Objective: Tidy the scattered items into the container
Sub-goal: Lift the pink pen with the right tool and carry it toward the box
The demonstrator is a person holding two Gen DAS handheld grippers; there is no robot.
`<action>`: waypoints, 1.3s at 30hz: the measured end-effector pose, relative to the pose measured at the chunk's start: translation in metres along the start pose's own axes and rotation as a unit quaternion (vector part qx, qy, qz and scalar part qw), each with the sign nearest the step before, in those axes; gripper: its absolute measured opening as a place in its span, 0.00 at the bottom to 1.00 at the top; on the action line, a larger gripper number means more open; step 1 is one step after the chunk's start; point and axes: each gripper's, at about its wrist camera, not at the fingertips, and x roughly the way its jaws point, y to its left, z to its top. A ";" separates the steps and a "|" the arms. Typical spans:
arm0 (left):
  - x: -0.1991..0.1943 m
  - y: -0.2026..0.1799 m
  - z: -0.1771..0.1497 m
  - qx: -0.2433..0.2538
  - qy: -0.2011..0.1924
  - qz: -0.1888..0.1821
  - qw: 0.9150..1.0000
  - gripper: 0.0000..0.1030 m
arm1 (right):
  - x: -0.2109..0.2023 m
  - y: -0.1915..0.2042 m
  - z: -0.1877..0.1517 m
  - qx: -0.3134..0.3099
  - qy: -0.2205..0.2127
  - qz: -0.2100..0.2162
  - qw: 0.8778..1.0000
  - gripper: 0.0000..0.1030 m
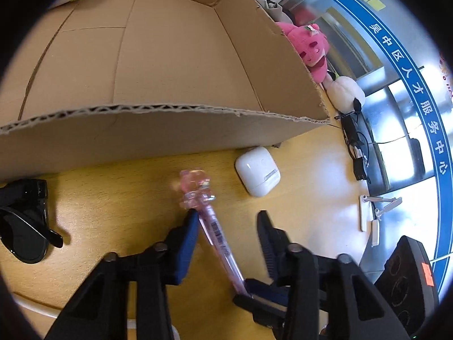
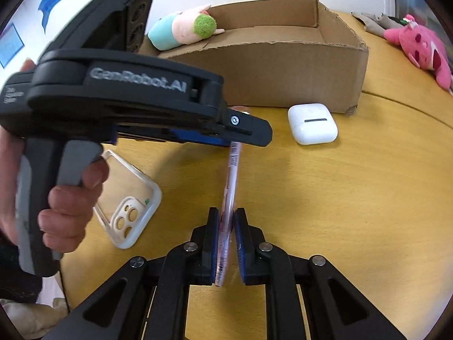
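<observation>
The cardboard box (image 2: 283, 65) wall blocks the far side — bare table (image 2: 339, 198) lies open beside the earbud case (image 2: 312, 123).

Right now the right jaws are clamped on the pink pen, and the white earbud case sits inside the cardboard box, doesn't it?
Not quite. The earbud case sits on the table outside the box, by its front wall, as the right wrist view shows. The right jaws are indeed clamped on the pink pen.

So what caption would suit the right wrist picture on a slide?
Right gripper shut on a clear pink pen above the yellow table, left gripper at its far end, brown cardboard box behind.
</observation>
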 end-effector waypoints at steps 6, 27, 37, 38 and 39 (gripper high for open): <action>-0.001 0.005 -0.004 -0.001 0.004 0.009 1.000 0.13 | -0.005 -0.001 -0.007 0.012 -0.007 0.022 1.000 0.13; -0.142 -0.024 0.009 0.040 -0.141 -0.016 0.989 0.08 | -0.056 0.056 0.038 -0.053 -0.091 0.065 0.992 0.10; -0.213 -0.039 0.082 0.076 -0.210 0.000 0.975 0.08 | -0.079 0.087 0.131 -0.098 -0.137 0.070 0.983 0.10; -0.218 -0.041 0.093 0.080 -0.215 0.002 0.973 0.08 | -0.080 0.087 0.143 -0.096 -0.139 0.073 0.983 0.10; -0.223 -0.041 0.104 0.085 -0.219 0.005 0.972 0.08 | -0.081 0.086 0.155 -0.095 -0.141 0.076 0.982 0.10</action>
